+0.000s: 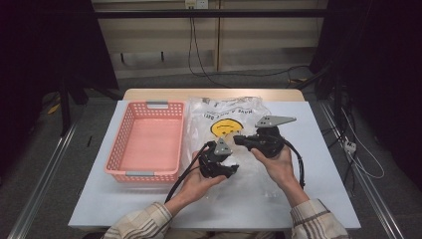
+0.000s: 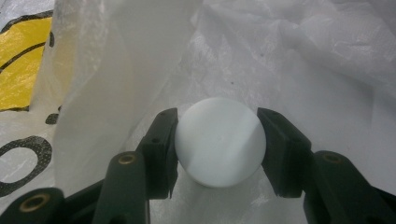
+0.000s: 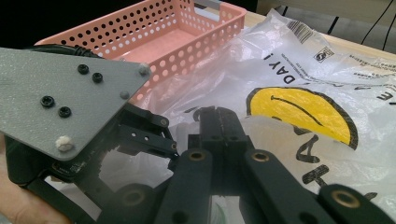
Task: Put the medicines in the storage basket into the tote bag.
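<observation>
A white ball (image 2: 219, 142) is clamped between the black jaws of my left gripper (image 2: 219, 145), with the film of a clear plastic bag (image 2: 303, 70) all around it. The bag (image 1: 234, 112) lies on the white table and bears a yellow smiley face (image 1: 226, 128). My left gripper (image 1: 232, 169) is at the bag's near left side. My right gripper (image 1: 240, 140) reaches in from the right, just above it. In the right gripper view its jaws (image 3: 218, 122) are pressed together on the film of the bag (image 3: 299, 70). The left gripper's grey plate (image 3: 60, 102) is close by.
A pink perforated basket (image 1: 149, 105) stands left of the bag, and its wall (image 3: 154, 51) has nothing behind it inside. Cables trail from both grippers toward the person. The white table top (image 1: 323, 164) ends at a wooden edge (image 1: 214, 93) at the back.
</observation>
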Tool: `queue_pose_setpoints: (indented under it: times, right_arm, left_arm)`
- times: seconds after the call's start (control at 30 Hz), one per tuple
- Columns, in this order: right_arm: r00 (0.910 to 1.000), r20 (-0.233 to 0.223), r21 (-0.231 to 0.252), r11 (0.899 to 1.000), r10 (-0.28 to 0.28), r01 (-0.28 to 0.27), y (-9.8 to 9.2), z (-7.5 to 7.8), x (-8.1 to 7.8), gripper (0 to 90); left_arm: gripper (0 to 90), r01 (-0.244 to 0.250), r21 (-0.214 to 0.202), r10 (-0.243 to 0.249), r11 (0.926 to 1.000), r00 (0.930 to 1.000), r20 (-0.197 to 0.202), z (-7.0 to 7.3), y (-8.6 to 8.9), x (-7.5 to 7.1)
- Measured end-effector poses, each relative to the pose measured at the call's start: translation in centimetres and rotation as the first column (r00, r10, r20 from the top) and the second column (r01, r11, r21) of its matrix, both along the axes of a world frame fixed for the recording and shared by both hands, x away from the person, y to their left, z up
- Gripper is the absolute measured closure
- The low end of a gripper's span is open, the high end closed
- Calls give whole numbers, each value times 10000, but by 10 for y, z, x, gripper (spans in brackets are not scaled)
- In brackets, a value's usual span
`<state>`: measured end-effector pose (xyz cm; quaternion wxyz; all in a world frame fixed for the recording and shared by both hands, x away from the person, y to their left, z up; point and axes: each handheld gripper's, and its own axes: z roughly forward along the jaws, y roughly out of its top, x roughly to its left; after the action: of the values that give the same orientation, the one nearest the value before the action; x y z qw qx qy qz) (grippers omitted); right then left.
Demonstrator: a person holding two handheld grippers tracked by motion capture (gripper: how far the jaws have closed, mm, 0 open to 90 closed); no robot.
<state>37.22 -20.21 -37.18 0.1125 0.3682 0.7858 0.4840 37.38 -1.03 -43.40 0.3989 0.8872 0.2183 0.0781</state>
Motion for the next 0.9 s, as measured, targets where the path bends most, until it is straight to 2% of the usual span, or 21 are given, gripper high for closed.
queue_pose_setpoints:
  times: [0.07, 0.23, 0.3, 0.4, 0.47, 0.5, 0.6, 0.7, 0.8, 0.9]
  right_arm:
    - [10000, 7, 5, 10000, -19, 19, 0, 0, 0, 900]
    - [10000, -49, 3, 10000, -26, 26, -2, -1, 1, 900]
    - [10000, -53, 19, 10000, -21, 21, -2, -2, 1, 900]
    - [10000, -64, 20, 10000, -6, 6, -1, -2, 1, 900]
    - [10000, -66, 8, 10000, 13, -13, -1, -2, 1, 900]
    - [10000, -73, -8, 10000, 0, 0, -1, -2, 1, 900]
    - [10000, -75, 1, 10000, 4, -4, -1, -2, 1, 900]
    - [10000, -74, -4, 10000, 20, -20, -1, -2, 1, 900]
    - [10000, -74, -35, 10000, 14, -15, 0, -2, 1, 900]
    - [10000, -65, 3, 10000, -4, 4, -1, -2, 0, 900]
  left_arm:
    - [503, 97, 7, -97, 10000, 10000, -14, 1, 1, 0]
    - [438, 33, -673, -42, 9977, 9999, -133, 8, 6, -2]
    - [378, 5, -625, -10, 9980, 10000, -75, 13, 9, -3]
    - [351, 66, -762, -68, 9971, 10000, -33, 17, 14, -6]
    - [288, 139, -816, -144, 9966, 9999, -63, 21, 16, -8]
    - [278, 98, -841, -97, 9964, 10000, 6, 23, 17, -9]
    - [271, 411, -982, -415, 9943, 9991, -15, 29, 22, -14]
    - [245, 651, -1069, -648, 9921, 9979, 64, 35, 27, -19]
    - [221, 700, -1112, -673, 9913, 9973, 277, 42, 32, -25]
    - [215, 534, -1304, -477, 9900, 9978, 465, 49, 40, -30]
